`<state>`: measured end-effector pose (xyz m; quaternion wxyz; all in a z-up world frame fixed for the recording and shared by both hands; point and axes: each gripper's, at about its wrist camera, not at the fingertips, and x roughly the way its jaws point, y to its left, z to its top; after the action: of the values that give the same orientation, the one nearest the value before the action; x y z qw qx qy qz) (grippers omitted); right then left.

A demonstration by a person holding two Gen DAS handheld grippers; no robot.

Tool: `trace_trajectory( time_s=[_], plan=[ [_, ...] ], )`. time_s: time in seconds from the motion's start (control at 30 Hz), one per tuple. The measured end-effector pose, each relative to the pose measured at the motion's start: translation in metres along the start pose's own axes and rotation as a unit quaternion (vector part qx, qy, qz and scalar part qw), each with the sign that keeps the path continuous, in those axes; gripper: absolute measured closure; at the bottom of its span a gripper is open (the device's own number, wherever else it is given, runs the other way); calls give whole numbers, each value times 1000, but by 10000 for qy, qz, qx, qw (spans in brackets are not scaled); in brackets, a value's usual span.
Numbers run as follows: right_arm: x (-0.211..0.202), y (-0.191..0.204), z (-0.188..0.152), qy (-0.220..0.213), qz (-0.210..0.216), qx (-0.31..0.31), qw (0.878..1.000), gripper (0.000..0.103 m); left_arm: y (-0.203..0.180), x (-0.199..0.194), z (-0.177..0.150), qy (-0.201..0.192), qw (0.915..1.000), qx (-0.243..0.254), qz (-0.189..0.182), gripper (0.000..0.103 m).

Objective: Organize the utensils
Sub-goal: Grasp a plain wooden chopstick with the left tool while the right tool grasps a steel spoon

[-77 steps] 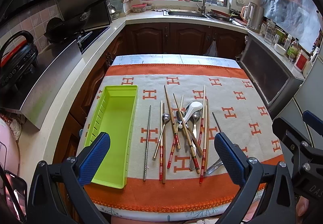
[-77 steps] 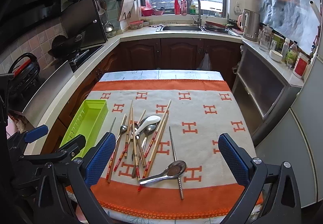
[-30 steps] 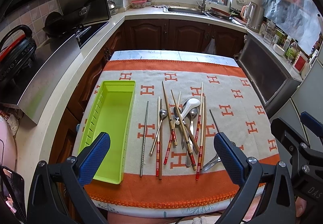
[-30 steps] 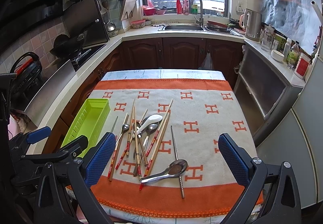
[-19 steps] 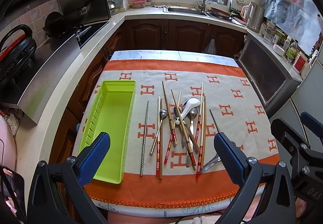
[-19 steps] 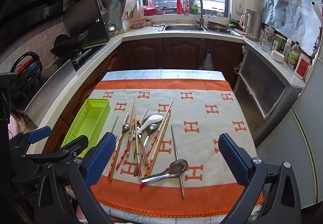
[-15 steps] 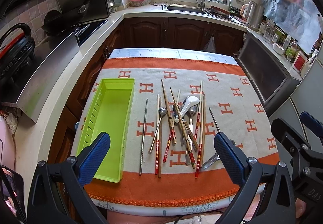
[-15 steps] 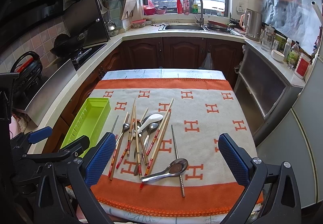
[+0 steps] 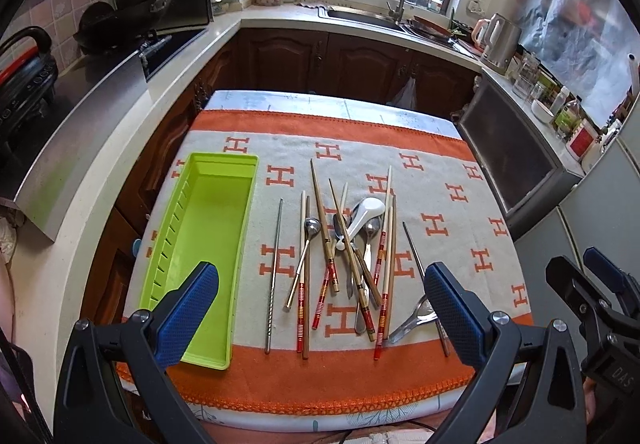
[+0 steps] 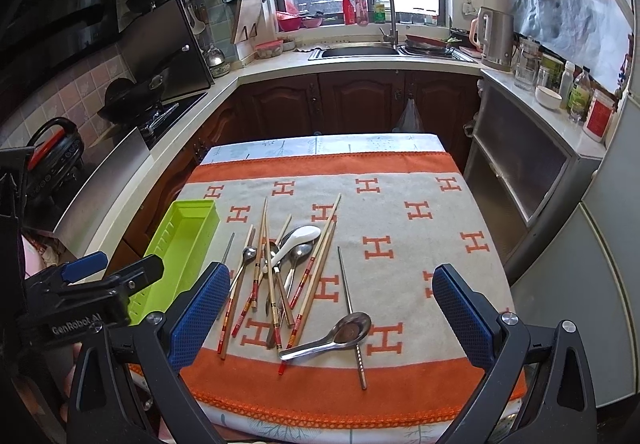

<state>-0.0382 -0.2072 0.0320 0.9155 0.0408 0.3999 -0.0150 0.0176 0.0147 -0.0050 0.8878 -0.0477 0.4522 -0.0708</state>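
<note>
Both grippers have drifted only slightly since the earlier frames, the left view now tipped a little further down over the table, and none of the utensils has shifted. The left gripper [image 9: 320, 308] hangs above the near edge of the cloth [image 9: 440, 179] with its blue pads spread wide and nothing between them; the right gripper [image 10: 332, 312] hangs the same way, wide apart and empty. A green tray [image 9: 212, 244] lies along the left side of the cloth, with nothing inside it. Just right of the tray lies a single metal chopstick [image 9: 274, 276], and beyond it a loose heap of wooden chopsticks [image 9: 320, 215] crossing one another, with a white spoon [image 9: 366, 213] lying on top and a small metal spoon [image 9: 306, 248] at the heap's left side. A second metal chopstick [image 10: 350, 308] lies apart to the right, and a large metal spoon [image 10: 332, 336] lies across it near the orange border. Around the table runs a kitchen counter with a sink [image 10: 354, 51] under the window.
</note>
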Motion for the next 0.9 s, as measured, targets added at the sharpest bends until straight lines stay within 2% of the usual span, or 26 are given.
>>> trace_trajectory(
  time_s=[0.27,0.33,0.5,0.67,0.83,0.9],
  plan=[
    [17,-14,14,151,217,70,9996,2,5,15,21,106,9999,-1,133,1],
    [24,-16,19,220,278,79,9993,7,6,25,26,206,9998,-44,9,1],
    [53,-28,25,510,445,252,9974,21,2,61,31,416,9991,-69,5,1],
    [96,-50,13,951,561,423,9930,33,-7,106,24,725,9973,38,-80,2],
    [147,-68,-20,1429,666,447,9865,44,-12,147,9,1027,9944,83,-225,12],
    [166,-73,-35,1589,719,454,9836,47,-13,161,5,1096,9936,76,-279,20]
  ],
)
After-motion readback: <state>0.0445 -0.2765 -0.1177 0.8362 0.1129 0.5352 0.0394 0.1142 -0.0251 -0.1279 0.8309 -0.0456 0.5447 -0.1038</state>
